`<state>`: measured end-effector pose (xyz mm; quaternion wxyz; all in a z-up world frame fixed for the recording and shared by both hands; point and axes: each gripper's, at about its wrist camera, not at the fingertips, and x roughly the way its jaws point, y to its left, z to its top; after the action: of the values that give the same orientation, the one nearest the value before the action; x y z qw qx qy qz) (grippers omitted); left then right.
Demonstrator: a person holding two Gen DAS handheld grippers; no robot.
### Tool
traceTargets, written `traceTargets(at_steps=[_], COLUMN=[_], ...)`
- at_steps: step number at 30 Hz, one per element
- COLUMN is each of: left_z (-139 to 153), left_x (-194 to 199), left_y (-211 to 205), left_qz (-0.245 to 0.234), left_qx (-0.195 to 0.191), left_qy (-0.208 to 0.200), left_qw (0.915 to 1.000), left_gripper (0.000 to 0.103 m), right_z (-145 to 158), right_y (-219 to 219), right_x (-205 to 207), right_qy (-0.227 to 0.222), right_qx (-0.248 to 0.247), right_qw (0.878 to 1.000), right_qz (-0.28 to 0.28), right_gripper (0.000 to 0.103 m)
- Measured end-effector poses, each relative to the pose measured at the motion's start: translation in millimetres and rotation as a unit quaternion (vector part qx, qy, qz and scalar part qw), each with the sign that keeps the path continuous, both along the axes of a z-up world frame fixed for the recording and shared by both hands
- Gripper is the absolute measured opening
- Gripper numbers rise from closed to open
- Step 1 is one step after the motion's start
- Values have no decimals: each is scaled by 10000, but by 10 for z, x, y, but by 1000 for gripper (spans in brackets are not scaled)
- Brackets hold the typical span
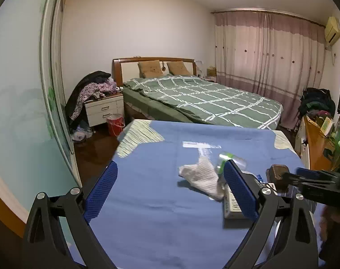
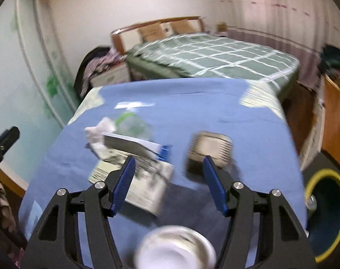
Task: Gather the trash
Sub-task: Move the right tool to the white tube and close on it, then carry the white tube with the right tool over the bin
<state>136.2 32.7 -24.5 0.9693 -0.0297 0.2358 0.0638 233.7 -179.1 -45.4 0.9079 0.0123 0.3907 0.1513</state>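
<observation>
Trash lies on a blue-covered table (image 1: 147, 201): a crumpled white tissue (image 1: 201, 176), a clear plastic bottle with a green label (image 1: 228, 158), a flat printed box (image 1: 231, 204) and a brown ribbed tub (image 1: 278, 173). My left gripper (image 1: 170, 190) is open and empty, low over the table, left of the tissue. My right gripper (image 2: 167, 183) is open and empty above the box (image 2: 145, 179), with the tub (image 2: 209, 149) just past its right finger. It also shows in the left wrist view (image 1: 315, 177). In the right wrist view the tissue (image 2: 100, 132) and bottle (image 2: 132, 123) lie further back. The right wrist view is blurred.
A white bowl (image 2: 175, 248) sits at the table's near edge. A dark bin with a yellow rim (image 2: 326, 215) stands on the floor to the right. Behind the table is a bed (image 1: 203, 98), a nightstand (image 1: 104, 109), a red bucket (image 1: 115, 124) and a wooden desk (image 1: 317, 143).
</observation>
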Motion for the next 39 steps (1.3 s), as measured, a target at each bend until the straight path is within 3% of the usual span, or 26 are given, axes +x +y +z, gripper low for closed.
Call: traceTargets(at_steps=[7,19,23,25,30,39], left_z=[-44,-105,-84,-79,-62,-48], left_x=[7,60,43,38,26,18], left_y=[76,-19,-90,-115,-96,-180], left_qz=[-43,-190,-252,-273,-305,-440], left_qx=[-109,-206,-194,-178,-208,-189], left_qy=[20,109,100,93,85,118], left_qw=[9999,9995,9994,9994,9993,9988], left_gripper=[94,94,94,94,94,94], right_z=[-207,-469,-535,-514,-368,-91], right_y=[610,722,784,765,627,251], right_x=[462,816,817,776,652,288], right_qy=[386,1153,1197,1118,813,559], right_qx=[-793,-1169,-1426,-1359,-1020,-1], right_qw=[9952,9836,9785,9799,9881,9952], right_qz=[432,743,884,940,821,802], right_gripper=[60,59,25,20,20,20])
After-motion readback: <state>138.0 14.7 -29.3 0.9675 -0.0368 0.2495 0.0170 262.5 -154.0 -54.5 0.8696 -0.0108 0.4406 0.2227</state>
